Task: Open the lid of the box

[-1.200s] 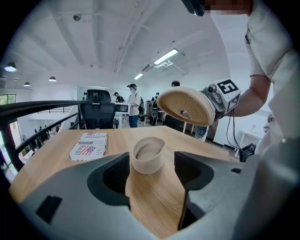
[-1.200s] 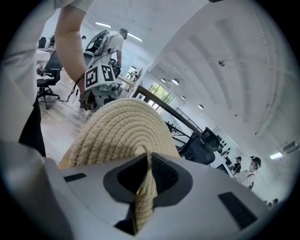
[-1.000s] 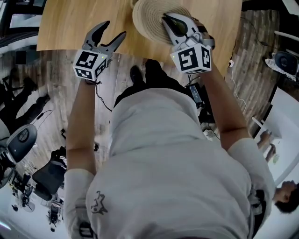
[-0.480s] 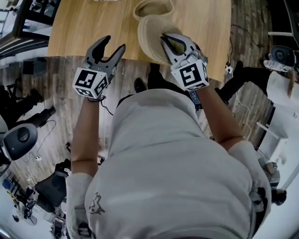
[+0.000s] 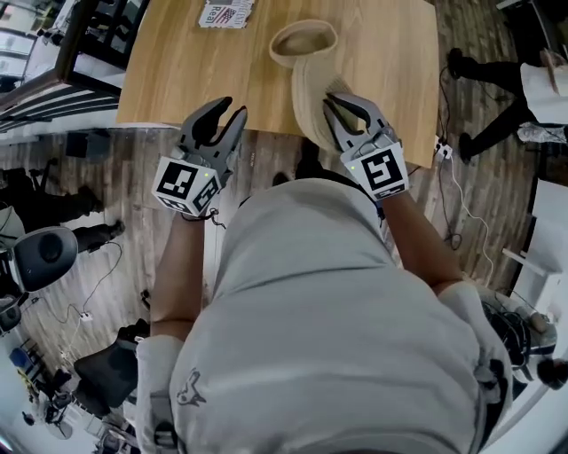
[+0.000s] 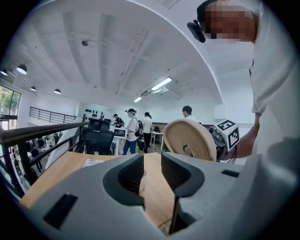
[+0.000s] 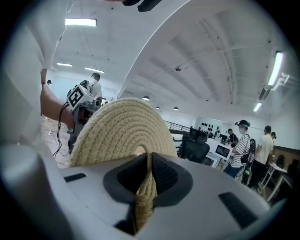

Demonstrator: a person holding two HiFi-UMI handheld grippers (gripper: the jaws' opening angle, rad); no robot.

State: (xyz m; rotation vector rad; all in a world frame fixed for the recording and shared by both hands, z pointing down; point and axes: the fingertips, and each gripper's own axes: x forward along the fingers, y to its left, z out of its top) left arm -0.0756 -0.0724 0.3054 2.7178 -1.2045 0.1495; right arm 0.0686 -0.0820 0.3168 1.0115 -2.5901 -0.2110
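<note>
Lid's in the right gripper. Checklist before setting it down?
1. Right gripper grip on round beige woven rope lid: ok, jaws clamp its rim.
2. Lid off the open woven rope basket: ok, held on edge.
3. Left gripper free: ok, jaws have just been closing, nothing between them.
4. Bare spot on light wooden table: ok, left of the basket.
5. Basket contents: cannot tell.

The box (image 5: pixel 282 51) stands on the worktop (image 5: pixel 177 71), right of the middle. The lid (image 5: pixel 311 99) is off the box, on edge just on the box's near side, over the worktop's near edge, its rim clamped in the right gripper (image 5: pixel 344 111). A card (image 5: pixel 225 12) lies on the worktop, left of and behind the box.
</note>
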